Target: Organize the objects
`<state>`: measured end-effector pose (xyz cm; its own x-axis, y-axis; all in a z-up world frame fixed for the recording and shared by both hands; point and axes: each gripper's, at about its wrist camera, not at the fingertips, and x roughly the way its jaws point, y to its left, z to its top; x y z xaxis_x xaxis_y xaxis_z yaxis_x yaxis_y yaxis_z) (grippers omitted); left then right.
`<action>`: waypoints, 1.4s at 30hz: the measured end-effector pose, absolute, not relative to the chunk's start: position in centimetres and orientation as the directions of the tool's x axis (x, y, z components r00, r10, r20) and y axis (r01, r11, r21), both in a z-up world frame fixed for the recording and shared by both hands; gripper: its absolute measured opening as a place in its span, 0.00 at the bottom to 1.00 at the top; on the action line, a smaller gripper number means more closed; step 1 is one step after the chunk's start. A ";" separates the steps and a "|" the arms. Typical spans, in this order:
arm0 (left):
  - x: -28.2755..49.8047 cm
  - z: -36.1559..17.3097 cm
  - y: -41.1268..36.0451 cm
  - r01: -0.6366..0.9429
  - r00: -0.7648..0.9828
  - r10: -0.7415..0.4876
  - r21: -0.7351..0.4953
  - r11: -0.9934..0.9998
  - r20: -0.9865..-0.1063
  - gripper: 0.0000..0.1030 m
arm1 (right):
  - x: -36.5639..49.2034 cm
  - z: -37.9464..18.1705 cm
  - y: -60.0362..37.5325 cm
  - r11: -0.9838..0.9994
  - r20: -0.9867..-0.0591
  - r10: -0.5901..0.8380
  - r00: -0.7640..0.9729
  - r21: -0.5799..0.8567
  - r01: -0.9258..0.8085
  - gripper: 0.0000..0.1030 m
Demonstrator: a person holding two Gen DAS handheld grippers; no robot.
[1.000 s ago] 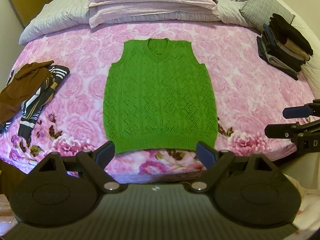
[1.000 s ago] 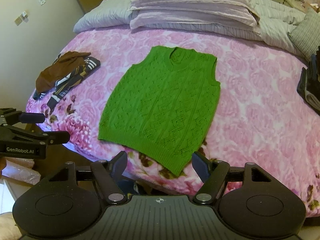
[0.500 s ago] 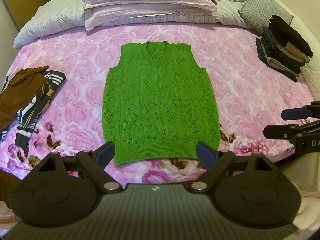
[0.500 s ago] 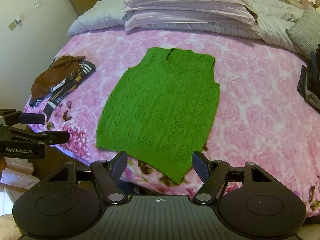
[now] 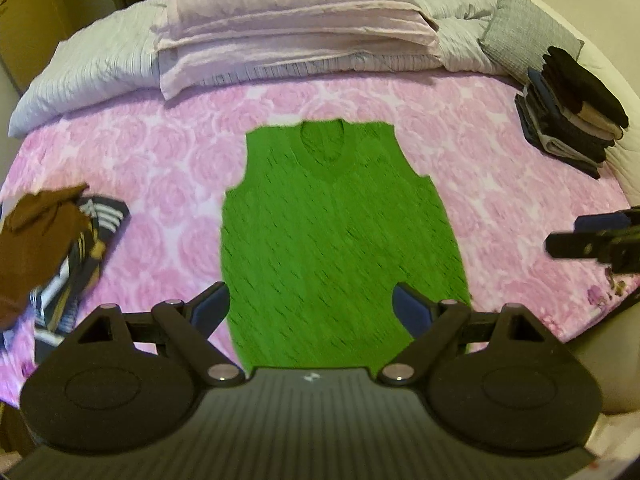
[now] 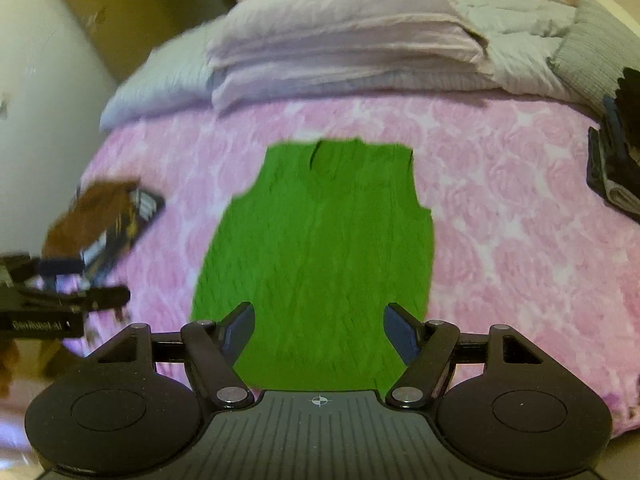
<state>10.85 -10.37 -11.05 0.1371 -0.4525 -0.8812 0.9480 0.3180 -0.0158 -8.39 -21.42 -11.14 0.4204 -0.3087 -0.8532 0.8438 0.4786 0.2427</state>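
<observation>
Green vest (image 5: pixel 340 232) lies flat and unfolded mid-frame on the bed (image 5: pixel 500 184). Folded stack (image 5: pixel 572 128) upper right looks done; loose brown and striped pile (image 5: pixel 48 248) at left edge still waits. Left tool (image 5: pixel 310 310) and right tool (image 6: pixel 319 330) both spread wide, empty, over the vest hem. Folding not started, I'd judge.

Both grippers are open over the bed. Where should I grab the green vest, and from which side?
Probably take the green vest by its near hem corners, one gripper each, coming in from the foot edge of the bed. It lies flat, face up, neckline away from you, so the hem is the closest free edge. The left gripper and right gripper are both open and empty.
</observation>
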 end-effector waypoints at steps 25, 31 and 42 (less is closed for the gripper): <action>23.2 -16.9 -26.7 0.989 0.069 -0.507 -0.006 0.145 -0.859 0.84 | -0.4 -16.1 -36.1 0.366 -0.888 -0.388 0.247 0.098 0.926 0.66; 24.4 -19.1 -30.1 0.990 0.094 -0.524 0.022 0.141 -0.847 0.84 | 0.3 -18.1 -39.8 0.417 -0.878 -0.380 0.291 0.118 0.901 0.66; 29.2 -29.6 -38.9 0.999 0.034 -0.525 0.018 0.036 -0.850 0.80 | -1.4 -28.0 -49.9 0.512 -0.861 -0.349 0.369 0.155 0.845 0.66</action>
<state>29.24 -38.86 -29.55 0.0342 -0.5252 -0.8503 0.9992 0.0361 0.0179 -1.40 -49.90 -28.00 0.3695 -0.3495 -0.8610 0.8448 0.5124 0.1545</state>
